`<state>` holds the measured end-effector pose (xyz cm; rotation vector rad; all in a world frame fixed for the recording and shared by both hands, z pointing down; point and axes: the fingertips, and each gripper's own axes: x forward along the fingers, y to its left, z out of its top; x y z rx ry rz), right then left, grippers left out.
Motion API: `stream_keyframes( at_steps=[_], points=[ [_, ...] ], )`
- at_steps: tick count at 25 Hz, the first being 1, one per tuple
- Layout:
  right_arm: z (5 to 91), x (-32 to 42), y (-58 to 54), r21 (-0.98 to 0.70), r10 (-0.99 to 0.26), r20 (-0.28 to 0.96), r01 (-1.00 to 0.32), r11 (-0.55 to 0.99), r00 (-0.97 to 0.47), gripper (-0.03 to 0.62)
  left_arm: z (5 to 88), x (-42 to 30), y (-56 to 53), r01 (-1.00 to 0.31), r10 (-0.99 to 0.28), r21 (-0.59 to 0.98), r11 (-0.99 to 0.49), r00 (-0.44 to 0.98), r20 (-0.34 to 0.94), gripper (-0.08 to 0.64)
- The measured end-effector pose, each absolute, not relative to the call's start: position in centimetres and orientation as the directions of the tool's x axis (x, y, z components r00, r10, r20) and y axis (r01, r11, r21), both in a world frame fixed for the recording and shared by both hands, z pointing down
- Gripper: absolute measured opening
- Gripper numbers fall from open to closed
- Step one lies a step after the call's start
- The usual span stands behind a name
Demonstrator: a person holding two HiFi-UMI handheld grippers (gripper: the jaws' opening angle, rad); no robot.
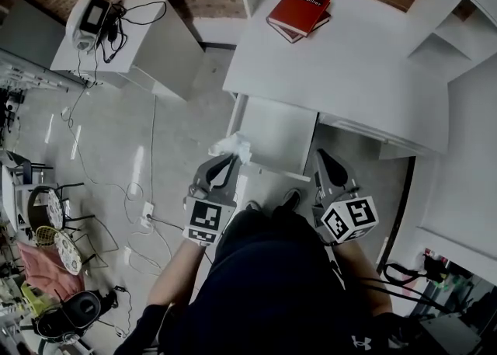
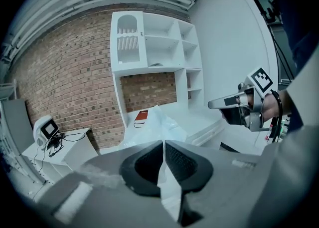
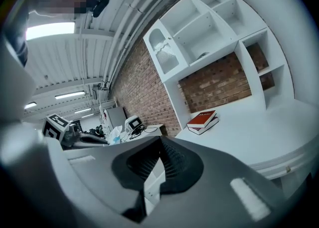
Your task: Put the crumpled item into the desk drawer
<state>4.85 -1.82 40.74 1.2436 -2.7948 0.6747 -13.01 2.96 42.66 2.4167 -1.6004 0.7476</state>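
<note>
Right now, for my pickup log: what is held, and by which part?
The left gripper pinches the crumpled white item by its near end, the rest bunching beyond the tips. The right gripper holds nothing.

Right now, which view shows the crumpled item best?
Head view: the crumpled item shows whole, held by the left gripper by the open drawer. Left gripper view shows it pinched, close-up; right gripper view, tiny.

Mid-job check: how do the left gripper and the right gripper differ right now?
The left gripper has its jaws clamped on the crumpled white item; the right gripper has its jaws together with nothing between them. The left gripper is at the front left corner of the open drawer; the right gripper is by its front right corner. Both are closed and point toward the desk.
</note>
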Motion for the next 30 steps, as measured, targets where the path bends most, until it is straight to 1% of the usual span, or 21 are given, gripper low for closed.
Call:
stream_keyframes(
  at_steps=[6, 12, 18, 23, 30],
  points=[
    [41.2, 5.5, -3.0, -0.397, -0.73, 0.185, -0.73, 0.557, -0.658, 0.003, 43.1, -12.9, 1.1, -0.876, -0.805, -0.165, -0.453, 0.322, 0.498, 0.015],
    [42.0, 7.2, -3.8, -0.392, -0.792, 0.221, -0.796, 0.462, -0.569, 0.003, 46.7, -12.3, -2.0, -0.812, -0.732, -0.163, -0.561, 0.395, 0.555, 0.015],
    [42.8, 9.3, -4.8, -0.37, -0.863, 0.271, -0.874, 0.315, -0.426, 0.003, 52.5, -11.2, -5.8, -0.715, -0.609, -0.119, -0.688, 0.481, 0.631, 0.015],
    [44.3, 9.9, -3.9, -0.36, -0.898, 0.323, -0.916, 0.176, -0.3, 0.003, 56.9, -10.1, -8.3, -0.607, -0.494, -0.085, -0.79, 0.548, 0.675, 0.015],
    [46.5, 10.6, -3.1, -0.335, -0.914, 0.368, -0.941, 0.043, -0.173, 0.003, 64.1, -8.0, -10.5, -0.442, -0.326, -0.057, -0.895, 0.56, 0.762, 0.015]
  ],
)
